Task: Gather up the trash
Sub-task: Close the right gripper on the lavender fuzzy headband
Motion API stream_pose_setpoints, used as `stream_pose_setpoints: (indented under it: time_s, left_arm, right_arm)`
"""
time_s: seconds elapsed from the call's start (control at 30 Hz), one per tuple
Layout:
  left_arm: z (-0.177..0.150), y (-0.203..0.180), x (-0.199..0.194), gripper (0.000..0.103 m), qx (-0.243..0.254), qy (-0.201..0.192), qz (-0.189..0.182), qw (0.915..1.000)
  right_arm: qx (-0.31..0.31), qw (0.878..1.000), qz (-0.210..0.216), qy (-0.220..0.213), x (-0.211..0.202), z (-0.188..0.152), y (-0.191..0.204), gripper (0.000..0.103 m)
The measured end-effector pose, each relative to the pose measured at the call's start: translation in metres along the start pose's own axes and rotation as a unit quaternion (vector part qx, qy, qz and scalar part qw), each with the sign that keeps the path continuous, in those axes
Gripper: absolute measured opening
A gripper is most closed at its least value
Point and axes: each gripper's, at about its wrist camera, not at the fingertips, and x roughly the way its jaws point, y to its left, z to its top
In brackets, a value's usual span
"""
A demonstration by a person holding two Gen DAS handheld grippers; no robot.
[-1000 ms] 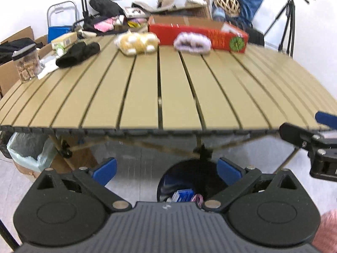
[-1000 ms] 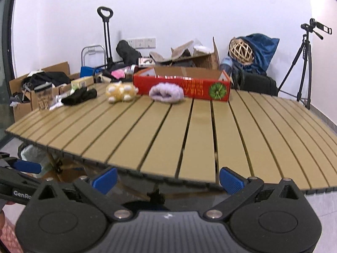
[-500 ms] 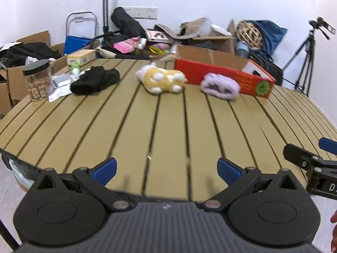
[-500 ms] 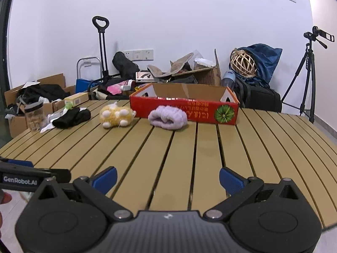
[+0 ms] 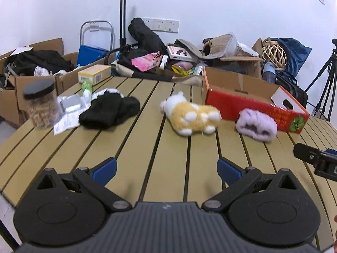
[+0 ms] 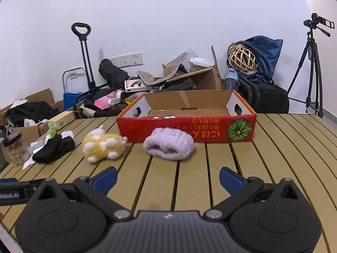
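Your slatted counter (image 5: 134,147) fills most of both views, with both grippers held low over its near edge. The biggest thing on it is the red cardboard box (image 6: 187,128), open at the top, standing toward the far edge. Just in front of the box lies a purple fuzzy cloth (image 6: 168,146), and beside that, toward the left, a yellow-and-white plush toy (image 6: 103,146) lies on its side. Further left sits a heap of black cloth (image 5: 109,110), resting partly on crumpled white wrappers and paper (image 5: 67,109) near the far left corner; a jar with a black lid (image 5: 41,104) stands at the left edge next to them.

Your left gripper (image 5: 166,169) has its fingers spread wide apart with nothing between them. Your right gripper (image 6: 167,179) is the same: fingers wide apart and empty, aimed at the purple cloth and the box.
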Motion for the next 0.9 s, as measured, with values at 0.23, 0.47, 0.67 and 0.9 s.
stream_pose_setpoints:
  time_s: [0.23, 0.47, 0.67, 0.9]
  left_arm:
    - [0.025, 0.000, 0.033, 0.103, 0.007, -0.007, -0.003, 0.9999]
    - [0.037, 0.011, 0.063, 0.103, -0.011, -0.004, -0.010, 0.9999]
    - [0.041, 0.020, 0.083, 0.103, -0.028, 0.006, -0.011, 0.9995]
    - [0.038, 0.017, 0.093, 0.103, -0.020, 0.009, -0.014, 0.9997]
  right_arm:
    - [0.013, 1.000, -0.020, 0.010, 0.061, 0.026, -0.002, 0.103]
    - [0.036, 0.998, -0.033, 0.029, 0.119, 0.040, -0.005, 0.103]
    - [0.037, 0.997, -0.045, 0.042, 0.156, 0.043, -0.007, 0.103]
    - [0.074, 0.996, -0.023, 0.051, 0.179, 0.038, -0.017, 0.081]
